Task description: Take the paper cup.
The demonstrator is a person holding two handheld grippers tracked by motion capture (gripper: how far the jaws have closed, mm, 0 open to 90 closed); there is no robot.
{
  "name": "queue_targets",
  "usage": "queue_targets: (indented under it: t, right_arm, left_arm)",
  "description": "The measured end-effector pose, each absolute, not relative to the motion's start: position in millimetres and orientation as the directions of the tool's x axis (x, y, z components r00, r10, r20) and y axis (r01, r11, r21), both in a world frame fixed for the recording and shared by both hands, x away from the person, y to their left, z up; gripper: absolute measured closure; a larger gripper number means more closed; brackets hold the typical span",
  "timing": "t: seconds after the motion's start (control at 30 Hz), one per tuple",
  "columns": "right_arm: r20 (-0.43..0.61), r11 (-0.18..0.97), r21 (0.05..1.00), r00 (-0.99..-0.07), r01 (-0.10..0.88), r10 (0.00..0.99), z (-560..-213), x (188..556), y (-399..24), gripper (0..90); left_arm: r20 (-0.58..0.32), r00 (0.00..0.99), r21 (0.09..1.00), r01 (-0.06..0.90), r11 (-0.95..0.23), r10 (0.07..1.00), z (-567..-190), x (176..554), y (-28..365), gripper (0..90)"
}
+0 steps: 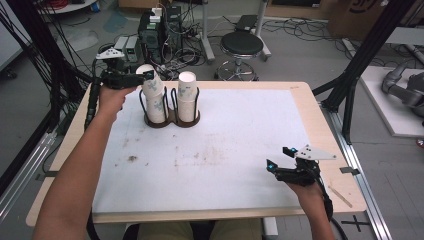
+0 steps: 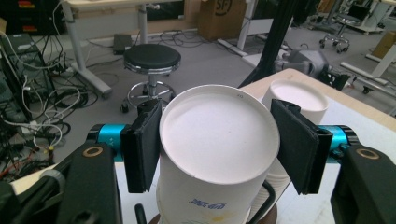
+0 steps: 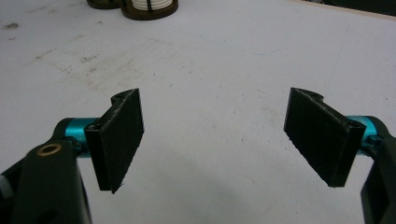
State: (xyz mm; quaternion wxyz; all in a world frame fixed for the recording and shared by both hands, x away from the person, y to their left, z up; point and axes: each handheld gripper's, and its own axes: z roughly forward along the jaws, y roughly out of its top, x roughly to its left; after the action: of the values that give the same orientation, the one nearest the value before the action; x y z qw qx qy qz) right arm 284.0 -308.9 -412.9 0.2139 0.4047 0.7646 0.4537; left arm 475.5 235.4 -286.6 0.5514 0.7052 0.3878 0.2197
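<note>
Up at the far left of the tabletop, the left gripper has its fingers clamped on the rim of a paper cup, one pad on each side of the open mouth. That cup sits tilted, its lower part nested in the top of a stack of cups standing in the left ring of a dark two-ring cup holder. Just beyond the right-hand finger, in the left gripper view, a second cup stands upright in the other ring, close to the finger, though whether they touch cannot be told.

The right gripper rests low at the near right of the tabletop, well apart from the cups. Its fingers are spread wide with nothing between them, just bare white tabletop with faint brown stains. Far ahead of those fingers, at the top edge of the right gripper view, the base of the holder is visible.

On the floor beyond the tabletop stands a black round stool.
</note>
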Motion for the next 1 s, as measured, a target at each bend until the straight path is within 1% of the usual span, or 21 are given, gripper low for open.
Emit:
queue_targets:
  t: [0.3,0.33,0.5,0.8,1.0]
  right_arm:
    - [0.038,0.257,0.874,-0.586,0.413,0.81,-410.2,282.5,-306.9,20.6]
    - [0.042,0.254,0.873,-0.585,0.415,0.81,-410.1,282.3,-306.3,20.6]
    - [0.034,0.263,0.874,-0.592,0.408,0.806,-409.9,282.6,-305.0,20.6]
    - [0.042,0.261,0.871,-0.593,0.417,0.804,-410.1,283.6,-303.1,20.6]
    - [0.037,0.265,0.874,-0.601,0.407,0.799,-408.1,284.7,-299.3,20.6]
  left_arm:
    - [-0.112,0.617,0.962,0.263,-0.069,0.779,-264.2,450.3,242.9,36.9]
    - [-0.108,0.618,0.966,0.252,-0.066,0.779,-260.2,442.4,246.9,36.9]
    - [-0.102,0.625,0.971,0.233,-0.06,0.774,-255.3,429.7,253.7,36.9]
    - [-0.108,0.661,0.973,0.224,-0.057,0.742,-262.0,400.1,262.1,36.9]
    - [-0.117,0.689,0.975,0.219,-0.05,0.715,-270.4,384.1,264.9,37.0]
